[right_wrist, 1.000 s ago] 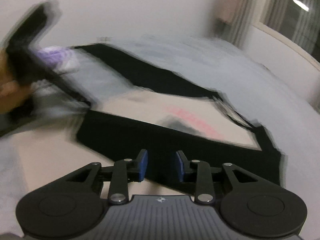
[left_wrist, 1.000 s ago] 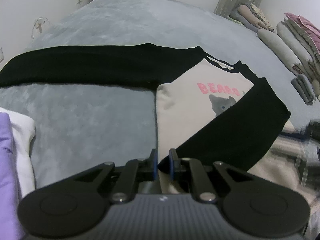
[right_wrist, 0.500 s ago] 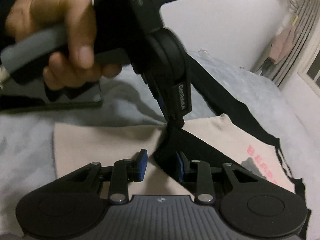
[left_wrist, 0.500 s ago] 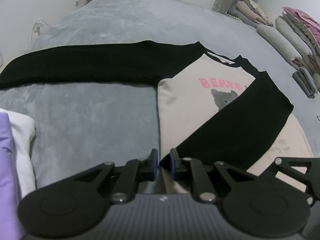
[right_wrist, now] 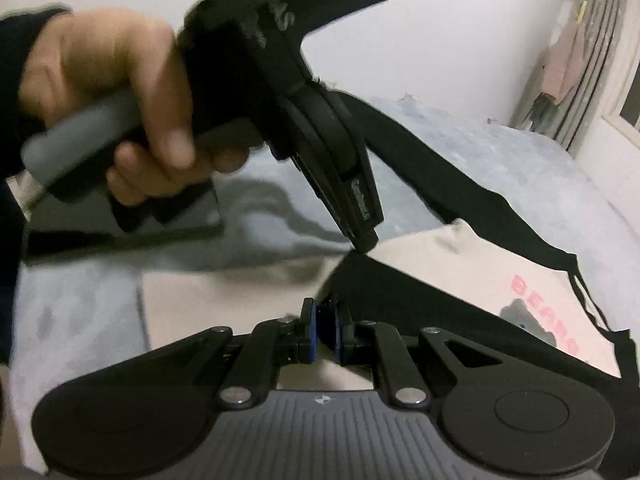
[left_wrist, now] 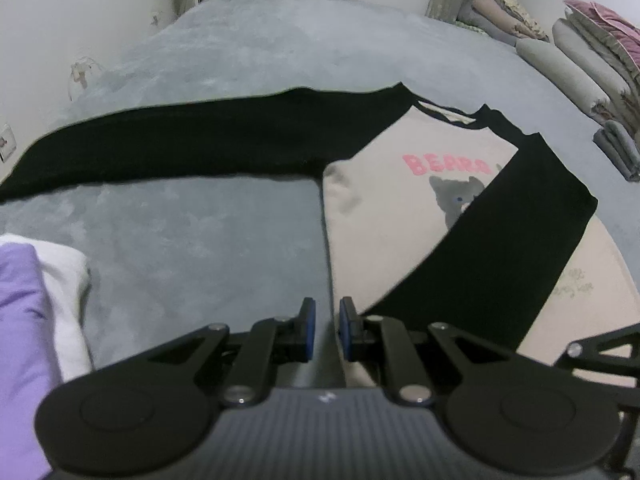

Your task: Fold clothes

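Note:
A beige shirt (left_wrist: 384, 208) with black sleeves and pink lettering lies flat on the grey bed (left_wrist: 180, 248). One black sleeve (left_wrist: 180, 144) stretches out to the left. The other sleeve (left_wrist: 500, 240) is folded diagonally across the body, and its cuff ends at my left gripper (left_wrist: 327, 328), which is shut on the cuff corner. In the right wrist view that left gripper (right_wrist: 362, 240), held by a hand (right_wrist: 120, 80), pinches the tip of the folded sleeve (right_wrist: 400, 300). My right gripper (right_wrist: 326, 332) is closing, with the sleeve's black edge between its pads.
Folded purple (left_wrist: 20, 320) and white (left_wrist: 64, 300) clothes lie at the bed's near left. Stacked pillows and bedding (left_wrist: 580, 60) line the far right. A dark flat slab (right_wrist: 120, 232) rests on the bed under the hand. Walls and curtains ring the bed.
My right gripper came in beside the left one and narrowed its jaws around the sleeve edge. The left gripper stayed put on the cuff.

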{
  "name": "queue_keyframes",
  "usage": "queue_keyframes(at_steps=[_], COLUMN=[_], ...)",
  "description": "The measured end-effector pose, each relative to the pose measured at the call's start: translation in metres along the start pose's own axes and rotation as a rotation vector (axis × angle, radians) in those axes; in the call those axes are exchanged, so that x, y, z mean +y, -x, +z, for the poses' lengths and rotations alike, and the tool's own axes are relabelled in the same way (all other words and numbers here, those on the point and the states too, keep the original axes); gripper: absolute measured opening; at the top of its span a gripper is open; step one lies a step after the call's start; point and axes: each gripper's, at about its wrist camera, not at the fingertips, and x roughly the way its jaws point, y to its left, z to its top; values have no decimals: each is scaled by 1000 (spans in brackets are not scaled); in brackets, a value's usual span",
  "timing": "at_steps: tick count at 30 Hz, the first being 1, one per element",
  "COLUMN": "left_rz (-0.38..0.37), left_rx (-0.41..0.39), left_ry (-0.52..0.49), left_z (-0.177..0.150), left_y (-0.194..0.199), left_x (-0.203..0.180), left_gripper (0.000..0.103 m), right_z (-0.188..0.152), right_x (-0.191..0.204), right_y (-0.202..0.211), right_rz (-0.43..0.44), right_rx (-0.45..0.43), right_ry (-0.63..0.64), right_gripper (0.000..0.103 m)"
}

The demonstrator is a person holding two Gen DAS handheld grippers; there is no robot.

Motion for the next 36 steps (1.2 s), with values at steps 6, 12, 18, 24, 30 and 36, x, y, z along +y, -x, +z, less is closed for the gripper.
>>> queue_keyframes(at_steps=[6, 12, 18, 24, 30, 36], left_rz=[0, -7, -11, -7, -3, -18], left_rx=[-11, -46, -31, -29, -28, -21], left_ry=[-8, -49, -79, -82, -71, -81], left_z=[-1, 0, -3, -4, -3, -3], left_y=[5, 14, 11, 10, 11, 9], left_x=[0, -11, -24, -26, -26, -34], left_gripper=[12, 12, 12, 12, 12, 12], right_z=[-5, 1, -7, -5, -15, -24], right_x=[-4, -4, -6, -41, -60, -31], right_y=[4, 15, 12, 37, 19, -13], right_rz=[27, 33, 155, 194, 18, 80], right_rx=[49, 26, 60, -7, 20, 86], right_ry=[16, 20, -10, -175, -327, -277], right_gripper=[9, 14, 32, 35, 25, 24])
